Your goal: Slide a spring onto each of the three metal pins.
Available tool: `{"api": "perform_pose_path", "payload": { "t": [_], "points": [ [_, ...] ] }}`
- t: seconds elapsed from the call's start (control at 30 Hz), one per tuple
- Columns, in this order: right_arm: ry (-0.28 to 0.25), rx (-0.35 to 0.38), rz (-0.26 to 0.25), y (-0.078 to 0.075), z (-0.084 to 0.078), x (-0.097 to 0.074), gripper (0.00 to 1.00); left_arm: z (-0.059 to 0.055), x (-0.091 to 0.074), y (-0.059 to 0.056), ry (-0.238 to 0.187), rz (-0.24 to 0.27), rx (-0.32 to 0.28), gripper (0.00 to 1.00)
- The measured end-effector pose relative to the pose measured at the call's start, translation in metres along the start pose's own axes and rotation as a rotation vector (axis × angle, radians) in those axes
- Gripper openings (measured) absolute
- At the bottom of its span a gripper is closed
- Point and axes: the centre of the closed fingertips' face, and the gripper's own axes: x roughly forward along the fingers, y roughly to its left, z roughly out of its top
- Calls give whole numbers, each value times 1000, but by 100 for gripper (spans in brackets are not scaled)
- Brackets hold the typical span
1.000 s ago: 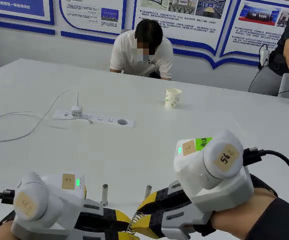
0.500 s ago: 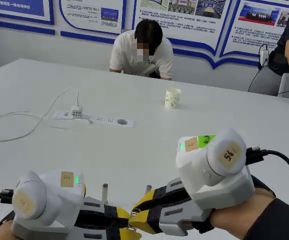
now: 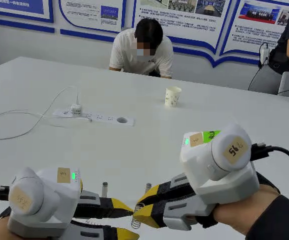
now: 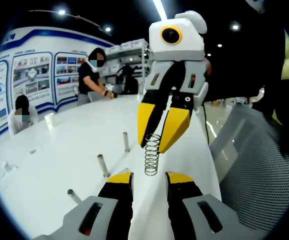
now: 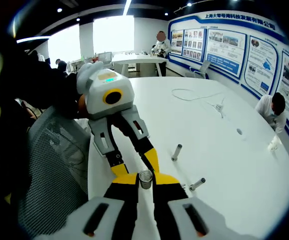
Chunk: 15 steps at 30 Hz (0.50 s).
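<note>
White table (image 3: 134,145); right tongs (image 5: 145,176) clench a spring (image 4: 152,155); left tongs (image 4: 149,176) released; left gripper view shows three pins (image 4: 103,165), head view two.

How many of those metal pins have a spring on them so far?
None yet. All three stand bare in the left gripper view: far pin, middle pin, near pin. In hand: the right gripper has one spring pinched between its fingers. The left gripper is open. To do: slide a spring onto every pin.
</note>
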Motion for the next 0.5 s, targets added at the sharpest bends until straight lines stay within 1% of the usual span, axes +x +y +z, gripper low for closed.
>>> {"api": "perform_pose_path", "payload": {
  "t": [0.23, 0.5],
  "points": [
    [3, 11, -17, -7, -3, -6, 12, 1, -10, 4, -5, 16, -6, 31],
    [-4, 42, -63, -23, -11, -21, 12, -2, -21, 9, -3, 39, -15, 34]
  ]
}}
